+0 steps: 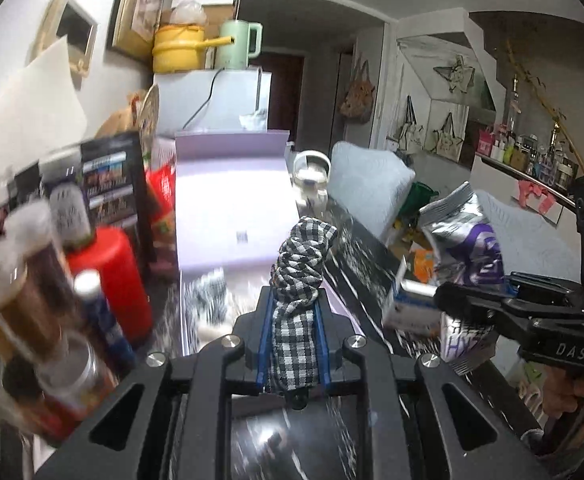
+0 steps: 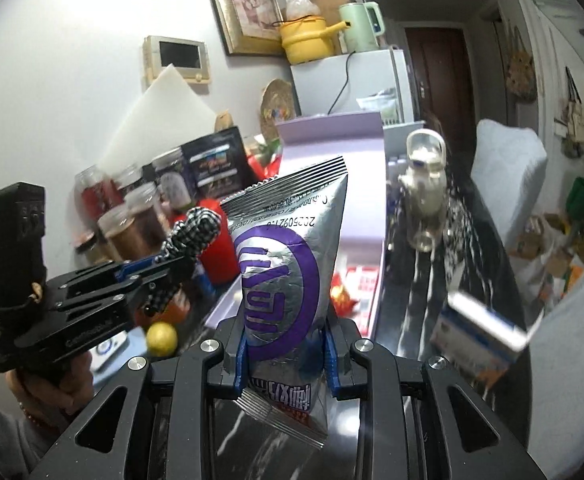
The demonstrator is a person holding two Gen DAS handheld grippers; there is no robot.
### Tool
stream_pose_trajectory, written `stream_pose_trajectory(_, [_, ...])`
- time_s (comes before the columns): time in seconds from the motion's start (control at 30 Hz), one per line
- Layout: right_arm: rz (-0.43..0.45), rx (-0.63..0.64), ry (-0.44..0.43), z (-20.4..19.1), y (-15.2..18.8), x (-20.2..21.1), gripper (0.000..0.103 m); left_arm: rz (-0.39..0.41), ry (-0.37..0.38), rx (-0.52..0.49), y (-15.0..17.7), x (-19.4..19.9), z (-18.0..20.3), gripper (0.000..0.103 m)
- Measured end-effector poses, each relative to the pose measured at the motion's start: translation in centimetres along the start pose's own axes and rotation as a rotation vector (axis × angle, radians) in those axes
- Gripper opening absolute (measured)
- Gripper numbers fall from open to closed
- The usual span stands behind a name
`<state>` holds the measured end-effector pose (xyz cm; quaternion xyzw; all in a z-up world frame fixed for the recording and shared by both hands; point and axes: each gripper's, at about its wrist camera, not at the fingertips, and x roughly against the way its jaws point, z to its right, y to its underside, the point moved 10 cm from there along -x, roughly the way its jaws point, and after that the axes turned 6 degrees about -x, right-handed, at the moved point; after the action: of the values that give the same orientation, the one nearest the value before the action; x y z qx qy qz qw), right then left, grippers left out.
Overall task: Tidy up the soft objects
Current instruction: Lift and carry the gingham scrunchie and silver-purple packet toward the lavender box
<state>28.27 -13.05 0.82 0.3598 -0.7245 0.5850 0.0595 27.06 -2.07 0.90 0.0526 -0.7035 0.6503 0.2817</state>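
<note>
My left gripper (image 1: 293,304) is shut on a rolled black-and-white checked cloth (image 1: 301,264) and holds it above the dark marble counter (image 1: 355,264). The cloth and left gripper also show at the left of the right wrist view (image 2: 190,236). My right gripper (image 2: 286,328) is shut on a silver snack bag with a purple logo (image 2: 284,264), held upright above the counter. The bag also shows at the right of the left wrist view (image 1: 465,240), held by the right gripper (image 1: 451,300). A lilac open box (image 1: 228,208) lies ahead.
Jars and a red bottle (image 1: 108,284) crowd the left. A small white teapot (image 2: 425,184) stands on the counter beyond the box. A blue-and-white carton (image 2: 479,332) is at the right. A lemon (image 2: 162,338) lies low left. A white fridge (image 2: 351,80) stands behind.
</note>
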Motion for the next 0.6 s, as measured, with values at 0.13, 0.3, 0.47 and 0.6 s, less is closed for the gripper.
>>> stream_pose_trajectory(0.13, [0.011,0.006,-0.017,-0.3,-2.3,-1.6,0.029,0.020,-0.013,-0.004,-2.2,-2.0,-1.1,0.019])
stream_pose_trajectory(0.3, [0.008,-0.002,-0.049,-0.2,-4.5,-4.3,0.029,0.021,-0.025,0.012,-3.6,-5.1,-2.8,0.019])
stream_pose_trajectory(0.47, [-0.023,-0.021,-0.051,1.0,-5.5,-8.0,0.029,-0.014,-0.054,-0.008,-3.2,-8.4,-3.7,0.019])
stream_pose_trajectory(0.6, [-0.076,-0.040,-0.033,2.5,-4.9,-11.1,0.029,-0.069,-0.053,-0.022,-2.1,-11.2,-4.1,0.019])
